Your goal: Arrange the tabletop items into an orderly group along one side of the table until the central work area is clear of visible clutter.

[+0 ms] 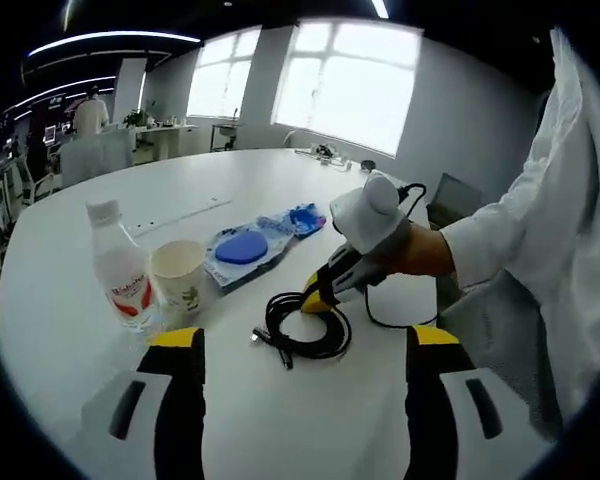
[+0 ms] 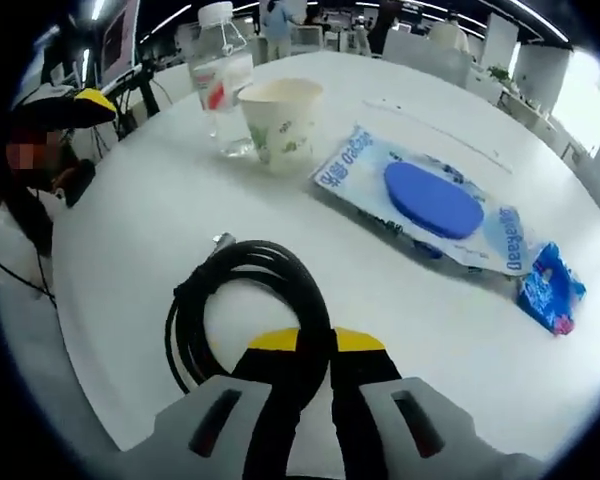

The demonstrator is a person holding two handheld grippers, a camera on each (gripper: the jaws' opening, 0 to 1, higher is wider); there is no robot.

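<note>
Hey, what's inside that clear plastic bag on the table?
A flat blue oval pad shows through the clear plastic bag. Anything beneath the pad is hidden.

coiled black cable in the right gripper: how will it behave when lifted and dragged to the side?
Likely floppy: the black cable is a loose coil with no tie visible, so loops may sag or spread. The right gripper pinches one side only, so the far side will probably trail on the table. Its free plug end may swing.

My left tool point(image 1: 300, 345) hangs open over the tabletop point(image 1: 70, 290). Ahead, the right tool point(image 1: 317, 293) pinches a coiled black cable point(image 1: 302, 332), beside a paper cup point(image 1: 180, 275) and bottle point(image 1: 120, 265).
</note>
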